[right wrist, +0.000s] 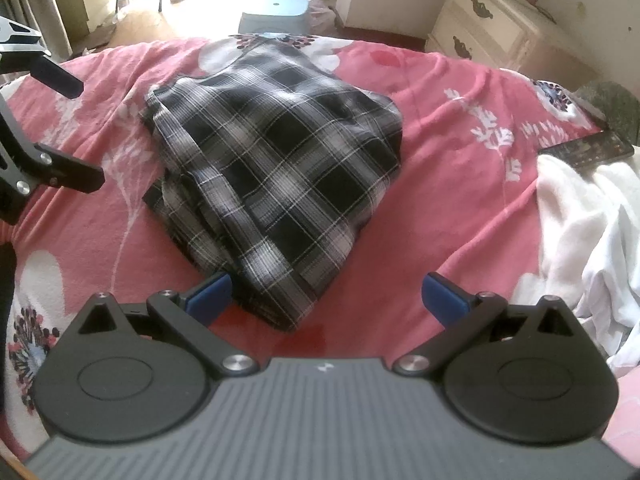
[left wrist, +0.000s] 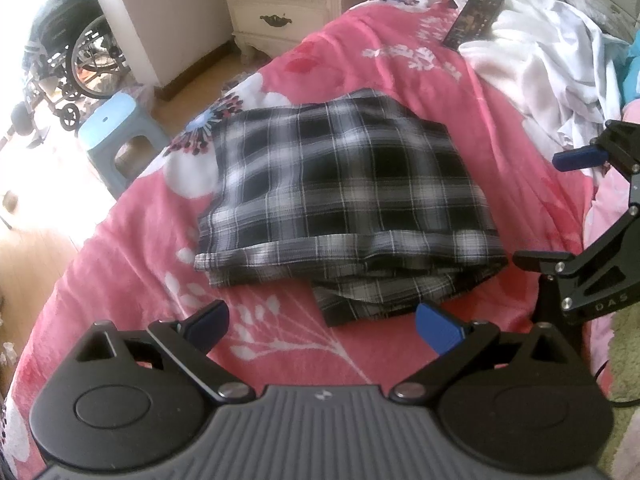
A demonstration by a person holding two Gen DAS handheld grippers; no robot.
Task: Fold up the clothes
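Note:
A black-and-white plaid garment (left wrist: 344,184) lies folded into a thick rectangle on the pink flowered bedspread (left wrist: 400,72); it also shows in the right wrist view (right wrist: 280,168). My left gripper (left wrist: 324,328) is open and empty, just short of the garment's near edge. My right gripper (right wrist: 328,300) is open and empty, its jaws standing to either side of the garment's near corner without holding it. The right gripper also shows at the right edge of the left wrist view (left wrist: 560,208), and the left gripper at the left edge of the right wrist view (right wrist: 76,132).
A pile of white clothes (left wrist: 552,60) lies on the bed beyond the plaid garment, with a black remote control (left wrist: 474,18) beside it. Past the bed's edge stand a light blue stool (left wrist: 120,136), a cream nightstand (left wrist: 280,4) and a wheelchair (left wrist: 72,52).

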